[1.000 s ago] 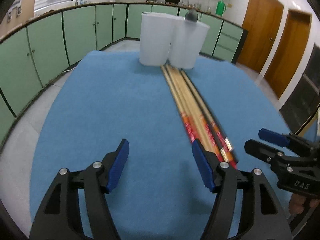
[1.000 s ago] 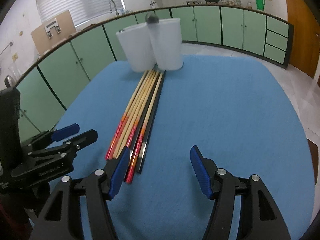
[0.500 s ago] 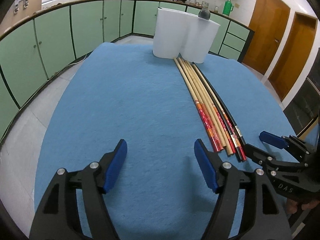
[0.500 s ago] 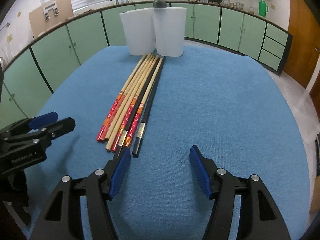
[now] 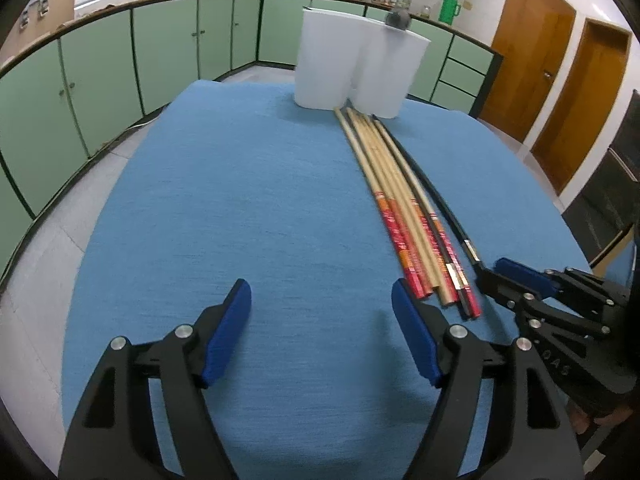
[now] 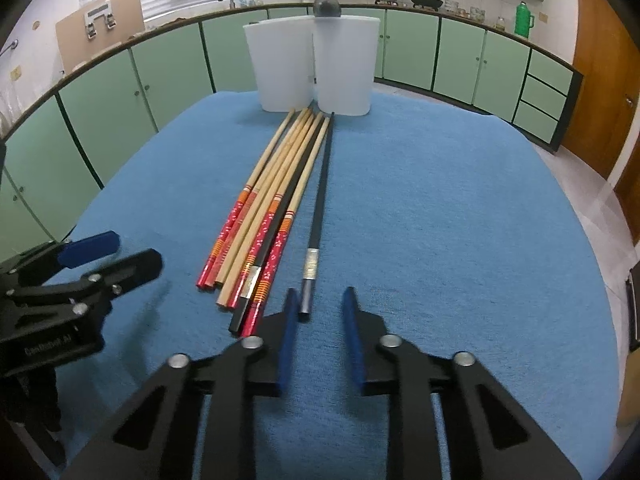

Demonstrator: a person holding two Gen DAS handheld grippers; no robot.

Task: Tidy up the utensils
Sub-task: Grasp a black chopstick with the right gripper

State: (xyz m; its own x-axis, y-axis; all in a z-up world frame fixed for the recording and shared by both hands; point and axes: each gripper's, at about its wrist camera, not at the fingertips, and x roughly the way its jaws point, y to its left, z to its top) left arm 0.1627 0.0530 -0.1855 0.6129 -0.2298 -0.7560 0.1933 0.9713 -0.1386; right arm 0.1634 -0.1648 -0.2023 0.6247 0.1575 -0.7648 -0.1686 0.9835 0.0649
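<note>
Several chopsticks [image 6: 272, 200] lie side by side on the blue cloth [image 6: 440, 208], tips toward two white cups [image 6: 312, 64]; they also show in the left wrist view [image 5: 404, 208]. One black chopstick [image 6: 320, 200] lies a little apart on the right of the bundle. My right gripper [image 6: 318, 328] has its jaws narrowed but still apart, with the black chopstick's near end just at its left finger. My left gripper [image 5: 320, 320] is open and empty, left of the bundle's near ends.
The white cups [image 5: 360, 68] stand at the cloth's far edge, a dark round object [image 6: 327, 6] on their rim. Green kitchen cabinets [image 5: 120, 60] ring the room; wooden doors [image 5: 532, 44] are at the right. The table edge curves close on both sides.
My right gripper has narrowed its jaws and moved up to the near end of the black chopstick, which now lies apart from the bundle. The left gripper has drawn back slightly, still open.
</note>
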